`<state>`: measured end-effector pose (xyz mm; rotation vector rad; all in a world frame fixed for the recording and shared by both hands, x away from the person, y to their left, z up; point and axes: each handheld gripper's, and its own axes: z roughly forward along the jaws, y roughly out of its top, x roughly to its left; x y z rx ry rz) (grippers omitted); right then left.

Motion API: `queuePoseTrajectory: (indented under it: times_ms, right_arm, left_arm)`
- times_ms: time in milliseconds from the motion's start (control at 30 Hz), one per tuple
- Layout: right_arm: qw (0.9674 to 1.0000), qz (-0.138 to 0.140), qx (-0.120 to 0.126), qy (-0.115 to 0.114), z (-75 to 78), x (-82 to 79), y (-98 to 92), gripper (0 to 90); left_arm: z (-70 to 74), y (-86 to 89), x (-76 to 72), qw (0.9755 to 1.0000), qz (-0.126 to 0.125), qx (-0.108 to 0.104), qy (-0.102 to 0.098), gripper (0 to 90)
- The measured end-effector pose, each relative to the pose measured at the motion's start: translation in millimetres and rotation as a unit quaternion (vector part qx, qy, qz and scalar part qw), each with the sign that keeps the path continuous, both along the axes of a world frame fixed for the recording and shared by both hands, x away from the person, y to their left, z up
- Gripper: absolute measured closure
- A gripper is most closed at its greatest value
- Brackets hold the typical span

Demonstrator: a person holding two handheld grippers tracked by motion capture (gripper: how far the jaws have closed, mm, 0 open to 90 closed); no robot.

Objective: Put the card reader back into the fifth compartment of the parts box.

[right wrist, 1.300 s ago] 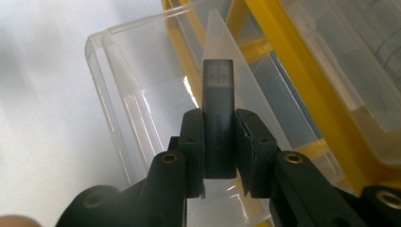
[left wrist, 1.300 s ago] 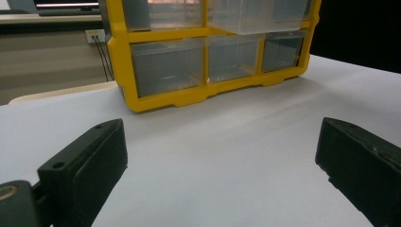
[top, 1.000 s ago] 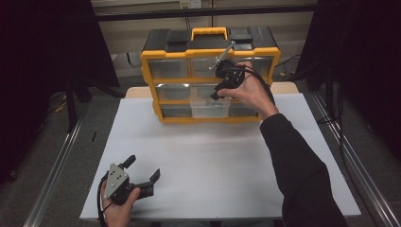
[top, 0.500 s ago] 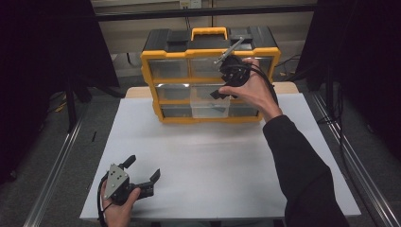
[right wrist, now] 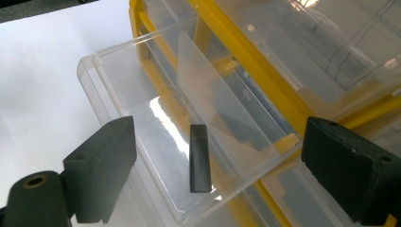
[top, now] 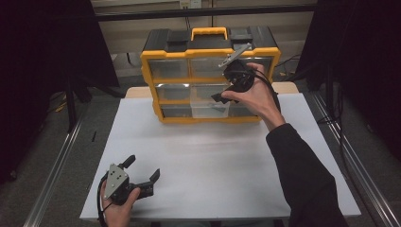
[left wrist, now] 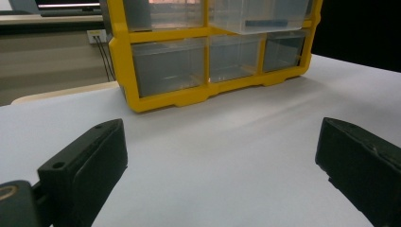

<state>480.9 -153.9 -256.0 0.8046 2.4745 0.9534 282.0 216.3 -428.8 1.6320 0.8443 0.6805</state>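
Now black bar [right wrist: 199,157] flat in drawer [right wrist: 142,118], lengthwise front-to-back.

one organizer [top: 210,52], one black bar [right wrist: 199,158], two grippers [top: 142,182]

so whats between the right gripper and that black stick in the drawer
Nothing. In the right gripper view the right gripper has just been opening and stands apart above the black stick, which lies loose on the floor of the pulled-out clear drawer.
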Motion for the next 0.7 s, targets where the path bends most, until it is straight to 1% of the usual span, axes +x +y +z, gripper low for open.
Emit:
queuePoseTrajectory:
  times_ms: [33,67,100,133,267,367,500,567,700]
  right_arm:
    - [1.0,-0.001,0.005,-0.003,-1.6,-0.7,-1.1,10.1]
    - [0.9999,-0.002,0.011,-0.004,-3.2,-1.6,-2.2,9.2]
    - [0.9998,-0.009,0.017,-0.009,-5.9,-3.4,-4.8,8.4]
    - [0.9996,-0.011,0.024,-0.009,-7.1,-4.3,-6.1,8.3]
    - [0.9993,-0.016,0.03,-0.016,-8.8,-7.5,-9.5,6.7]
    - [0.9987,-0.023,0.038,-0.026,-9.2,-11.4,-13.0,6.7]
    - [0.9976,-0.027,0.054,-0.035,-10.0,-16.5,-17.3,6.7]
    - [0.9973,-0.029,0.056,-0.039,-10.8,-19.5,-19.0,6.6]
    - [0.9958,-0.042,0.07,-0.043,-15.0,-22.9,-23.0,5.8]
  left_arm:
    - [0.0,-0.1,0.0,1.0,0.0,0.0,0.0,3.0]
    - [-0.3,-0.9,-0.3,1.0,0.0,-0.004,0.003,3.1]
    - [-0.1,-0.3,-0.1,1.0,-0.001,0.0,0.001,3.0]
    - [0.0,-0.2,-0.2,1.0,0.0,-0.001,0.0,3.0]
    - [-0.2,-0.4,-0.3,1.0,0.002,-0.005,0.001,3.0]
    - [0.0,-0.2,-0.2,1.0,0.0,-0.001,0.0,3.0]
    - [-0.2,-1.0,-0.6,1.0,0.001,-0.006,0.002,3.0]
    - [-0.1,-0.7,-0.5,1.0,0.002,-0.005,0.001,3.0]
    - [0.0,-0.5,-0.3,1.0,0.0,0.0,0.0,3.0]
